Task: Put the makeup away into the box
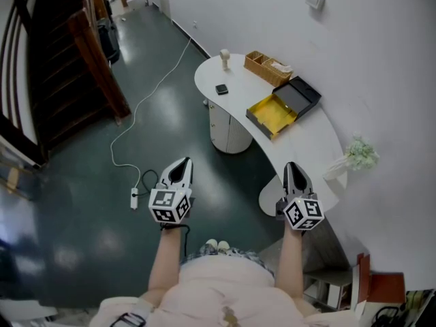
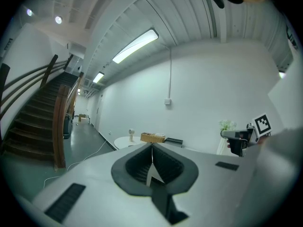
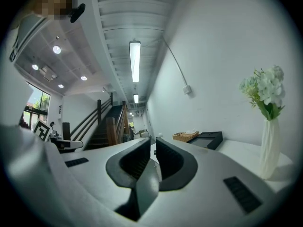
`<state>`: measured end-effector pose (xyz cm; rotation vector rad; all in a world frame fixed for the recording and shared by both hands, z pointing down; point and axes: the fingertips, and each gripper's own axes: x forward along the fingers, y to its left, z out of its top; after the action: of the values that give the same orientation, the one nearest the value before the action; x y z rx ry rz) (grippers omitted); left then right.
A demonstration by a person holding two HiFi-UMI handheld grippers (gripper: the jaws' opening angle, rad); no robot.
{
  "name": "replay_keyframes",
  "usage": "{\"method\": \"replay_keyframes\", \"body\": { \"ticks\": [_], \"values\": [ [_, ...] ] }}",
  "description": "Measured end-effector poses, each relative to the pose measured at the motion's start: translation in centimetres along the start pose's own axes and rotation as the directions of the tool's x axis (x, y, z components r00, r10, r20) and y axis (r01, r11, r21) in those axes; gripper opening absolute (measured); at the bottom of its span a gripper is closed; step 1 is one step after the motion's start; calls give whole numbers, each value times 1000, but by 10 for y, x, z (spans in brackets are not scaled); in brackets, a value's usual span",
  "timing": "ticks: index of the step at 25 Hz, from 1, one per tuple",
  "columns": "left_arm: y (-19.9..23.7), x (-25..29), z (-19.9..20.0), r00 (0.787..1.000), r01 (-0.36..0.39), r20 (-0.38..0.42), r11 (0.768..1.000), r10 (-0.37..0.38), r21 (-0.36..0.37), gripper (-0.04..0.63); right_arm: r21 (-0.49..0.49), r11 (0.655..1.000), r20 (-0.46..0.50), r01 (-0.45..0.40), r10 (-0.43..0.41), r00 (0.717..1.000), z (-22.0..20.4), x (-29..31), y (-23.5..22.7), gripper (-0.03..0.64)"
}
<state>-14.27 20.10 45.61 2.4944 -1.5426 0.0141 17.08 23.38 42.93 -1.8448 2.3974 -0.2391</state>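
Left claw (image 1: 181, 163), right claw (image 1: 292, 167) both closed, empty; open black-yellow box (image 1: 300, 95) on white curved worktop (image 1: 306, 145) well ahead.

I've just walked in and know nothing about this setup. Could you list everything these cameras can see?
table: one, white, curved, along the right wall
box: one, black with yellow lining, open, mid-table
basket: one, tan wicker, on the table beyond the box
small flat item: one, black, far end of the table; too small to identify
upright object: one, pale, at the table's far edge
vase of flowers: one, white vase with pale blooms, near end of the table
cable: one, white, left of the table, ending at a power strip
staircase: one, dark wood, far left
left gripper: one, white and black, shut, empty
right gripper: one, white and black, shut, empty
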Motion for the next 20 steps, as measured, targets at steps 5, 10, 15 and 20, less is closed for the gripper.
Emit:
{"method": "replay_keyframes", "body": {
  "ticks": [5,10,15,20],
  "values": [
    [0,-1,-5,1000,-2,-13,1000,2,-3,26,-12,1000,42,-19,20,999,7,2,6,291],
    [8,-5,-10,1000,-9,-28,1000,9,-8,28,-13,1000,99,-20,21,995,11,4,14,458],
    [18,-6,-11,999,-4,-37,1000,4,-14,28,16,1000,94,-5,3,996,6,8,18,495],
    [29,-2,-9,999,18,-39,1000,-18,-10,28,21,999,93,24,-26,995,3,13,21,497]
  ]
}}
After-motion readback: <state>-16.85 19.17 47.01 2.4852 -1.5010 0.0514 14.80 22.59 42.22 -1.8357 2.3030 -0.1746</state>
